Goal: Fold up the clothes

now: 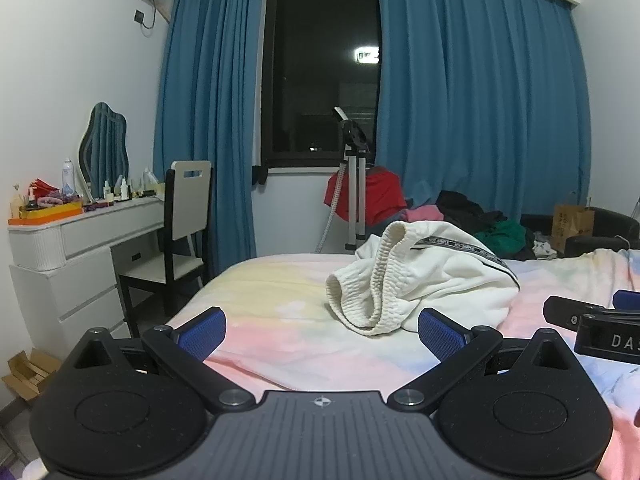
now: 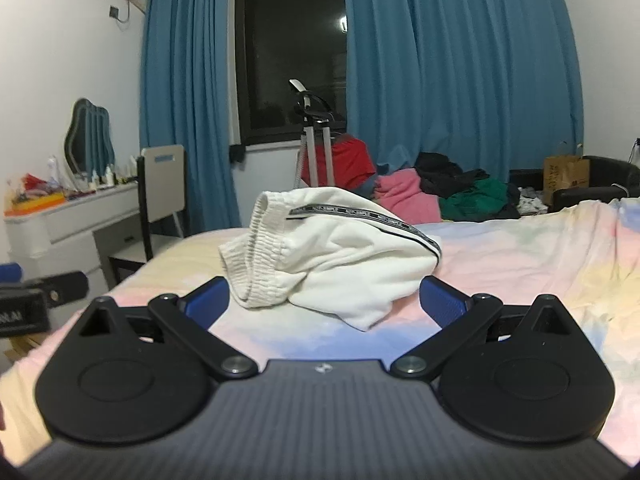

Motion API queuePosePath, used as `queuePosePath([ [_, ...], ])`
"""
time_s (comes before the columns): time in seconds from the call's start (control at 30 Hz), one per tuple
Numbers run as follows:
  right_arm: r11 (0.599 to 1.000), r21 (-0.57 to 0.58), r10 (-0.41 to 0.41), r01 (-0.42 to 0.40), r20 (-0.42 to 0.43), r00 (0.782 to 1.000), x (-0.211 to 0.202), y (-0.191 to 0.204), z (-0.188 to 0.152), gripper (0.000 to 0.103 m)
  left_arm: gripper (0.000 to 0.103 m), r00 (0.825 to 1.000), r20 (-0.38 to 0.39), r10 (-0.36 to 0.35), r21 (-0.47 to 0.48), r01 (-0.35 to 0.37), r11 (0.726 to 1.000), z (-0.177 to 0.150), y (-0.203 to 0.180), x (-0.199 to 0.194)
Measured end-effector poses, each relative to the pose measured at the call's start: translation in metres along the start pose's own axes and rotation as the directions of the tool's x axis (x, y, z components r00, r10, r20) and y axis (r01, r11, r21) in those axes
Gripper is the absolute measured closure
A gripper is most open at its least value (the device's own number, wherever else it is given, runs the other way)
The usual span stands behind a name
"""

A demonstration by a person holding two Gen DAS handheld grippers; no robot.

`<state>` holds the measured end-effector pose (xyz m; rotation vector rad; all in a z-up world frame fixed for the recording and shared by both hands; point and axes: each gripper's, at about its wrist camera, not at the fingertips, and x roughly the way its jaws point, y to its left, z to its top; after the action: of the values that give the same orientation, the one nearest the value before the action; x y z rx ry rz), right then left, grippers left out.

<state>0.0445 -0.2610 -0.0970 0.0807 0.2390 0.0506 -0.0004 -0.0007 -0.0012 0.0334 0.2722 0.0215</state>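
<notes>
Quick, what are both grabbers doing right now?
Left hand-held gripper: open, holding nothing.
Right hand-held gripper: open, empty, close before the crumpled white elastic-waist trousers.

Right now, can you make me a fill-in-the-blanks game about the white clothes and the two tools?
1. The white garment lies crumpled on the ____.
2. Both the left tool and the right tool are ____, holding nothing.
3. The curtains are coloured ____.
4. The chair stands beside the white ____.

Missing words: bed; open; blue; dresser
</notes>
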Motion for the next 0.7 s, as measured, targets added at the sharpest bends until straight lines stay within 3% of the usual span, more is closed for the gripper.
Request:
queuePosePath([
  [0.37,0.998,0.046,0.047,-0.048,0.022,0.999,-0.01,-0.008,-0.009,0.0,0.0,1.0,0.006,-0.018,-0.015,0.018,1.0,-0.005,0.004,-0.01],
  [0.43,0.999,0.033,0.023,-0.023,0.013,1.0,-0.008,-0.006,-0.009,0.001,0.0,1.0,-0.001,-0.021,-0.028,0.021,0.999,-0.006,0.006,-0.01],
  [0.57,1.0,0.021,0.002,-0.002,0.005,1.0,0.001,-0.001,-0.005,0.011,0.0,1.0,-0.007,-0.025,-0.029,0.025,0.999,-0.008,0.005,-0.009],
  [0.63,1.0,0.024,-0.002,0.002,0.007,1.0,0.0,0.0,-0.004,0.023,0.0,1.0,-0.011,-0.026,-0.022,0.026,0.999,-0.008,0.004,-0.006],
  [0.7,1.0,0.025,0.001,-0.001,0.002,1.0,0.0,-0.001,-0.004,0.028,0.0,0.999,-0.017,-0.029,-0.022,0.029,0.999,-0.009,0.003,-0.005],
])
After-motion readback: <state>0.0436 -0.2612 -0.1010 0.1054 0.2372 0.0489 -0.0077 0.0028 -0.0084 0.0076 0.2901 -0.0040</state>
